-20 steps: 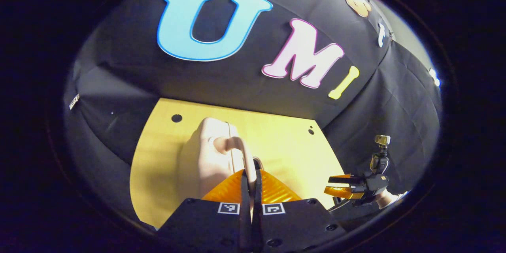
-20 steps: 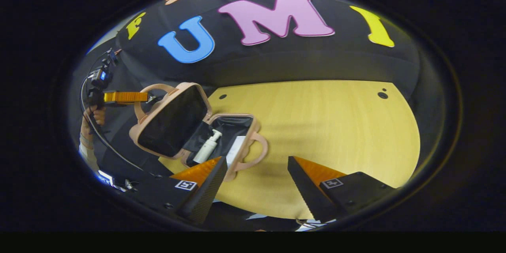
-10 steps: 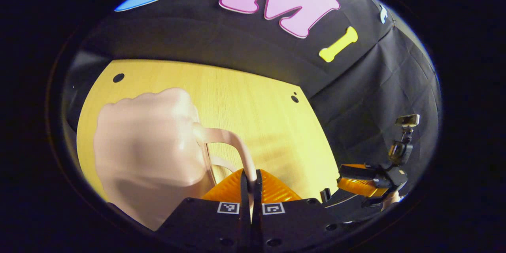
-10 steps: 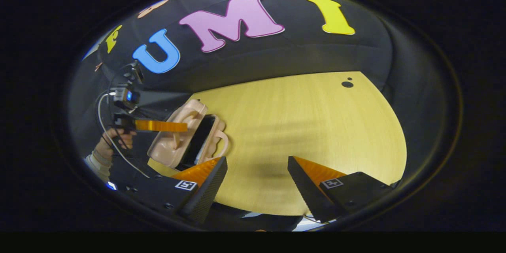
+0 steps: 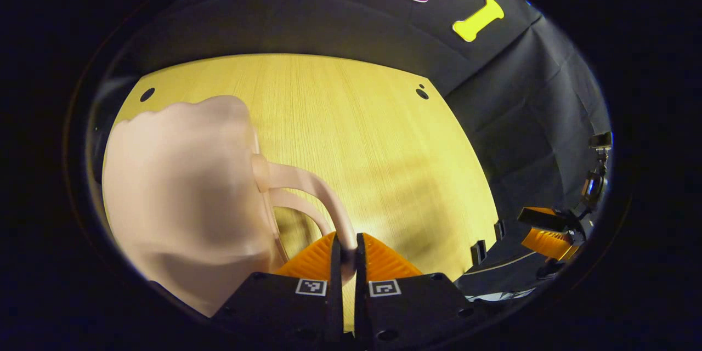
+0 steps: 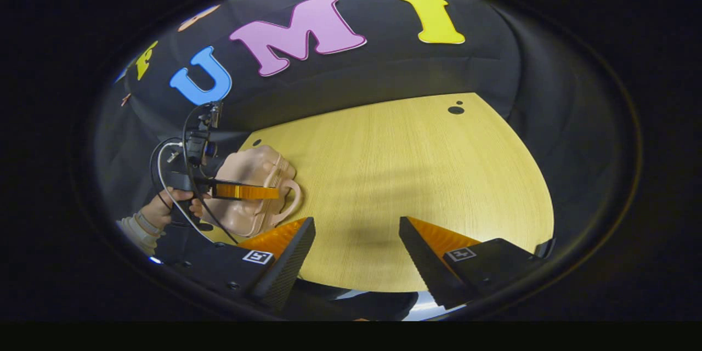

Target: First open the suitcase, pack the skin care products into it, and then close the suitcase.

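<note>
While its two fingers press together on the upper carrying handle, the left claw grips the pale pink suitcase from the handle side. That case lies on the yellow wooden worktop toward its left part, with the lid down on the base; a second handle sits just under the gripped one, the two nearly stacked. Whether the lid is fully seated against the base is hard to tell from the bulging fisheye shape.

From the right gripper view, the suitcase lies near the worktop's near-left edge, with the left claw reaching level across its top to the handle. A person's hand holds that tool, a pale sleeve cuff at the wrist.

The right claw stands wide open and holds nothing, above bare worktop and well apart from the suitcase. In the left gripper view it shows far off to the right, beyond the worktop's edge.
</note>
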{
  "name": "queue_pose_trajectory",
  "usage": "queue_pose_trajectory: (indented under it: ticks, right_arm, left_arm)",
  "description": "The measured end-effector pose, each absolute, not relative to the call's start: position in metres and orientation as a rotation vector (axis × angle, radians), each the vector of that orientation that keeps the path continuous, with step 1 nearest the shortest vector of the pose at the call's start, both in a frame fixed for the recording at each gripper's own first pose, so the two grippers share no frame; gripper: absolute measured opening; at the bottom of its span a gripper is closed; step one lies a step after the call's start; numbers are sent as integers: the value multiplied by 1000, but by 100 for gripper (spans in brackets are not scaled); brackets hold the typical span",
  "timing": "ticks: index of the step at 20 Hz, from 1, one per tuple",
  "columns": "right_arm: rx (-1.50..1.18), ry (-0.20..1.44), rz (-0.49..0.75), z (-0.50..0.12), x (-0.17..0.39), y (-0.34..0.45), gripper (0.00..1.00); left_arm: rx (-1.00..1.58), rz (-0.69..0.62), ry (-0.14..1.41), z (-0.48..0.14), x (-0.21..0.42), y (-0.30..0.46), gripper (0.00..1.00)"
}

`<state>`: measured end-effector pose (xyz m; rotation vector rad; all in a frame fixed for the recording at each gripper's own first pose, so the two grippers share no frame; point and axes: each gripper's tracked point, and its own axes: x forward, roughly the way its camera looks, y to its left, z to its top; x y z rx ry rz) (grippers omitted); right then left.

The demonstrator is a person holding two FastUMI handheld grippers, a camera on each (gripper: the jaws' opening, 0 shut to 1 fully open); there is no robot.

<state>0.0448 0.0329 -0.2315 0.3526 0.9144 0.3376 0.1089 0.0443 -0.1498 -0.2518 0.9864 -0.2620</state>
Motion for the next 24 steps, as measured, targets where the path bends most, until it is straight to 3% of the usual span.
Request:
queue_pose_trajectory:
  ticks: [2, 3, 4, 10, 16, 20, 24]
  right_arm:
    - [371, 913, 343, -229, 45, 41, 98]
    - [378, 916, 345, -229, 44, 45, 98]
    - [383, 914, 348, -228, 44, 50, 98]
    - [367, 831, 352, -202, 54, 71, 98]
    - [215, 446, 307, -96, 104, 70, 98]
    - [123, 157, 234, 1, 123, 63, 97]
    - [75, -32, 191, 62, 122, 72, 98]
  left_arm:
    - [-258, -277, 975, -145, 107, 41, 26]
    - [-256, -275, 971, -143, 105, 41, 51]
    - [-247, -271, 954, -140, 102, 41, 45]
    - [-96, -279, 751, -75, 88, 38, 60]
    - [20, -242, 351, 45, 61, 35, 76]
    - [17, -110, 140, 117, 59, 56, 83]
    - [84, -8, -45, 173, 45, 81, 92]
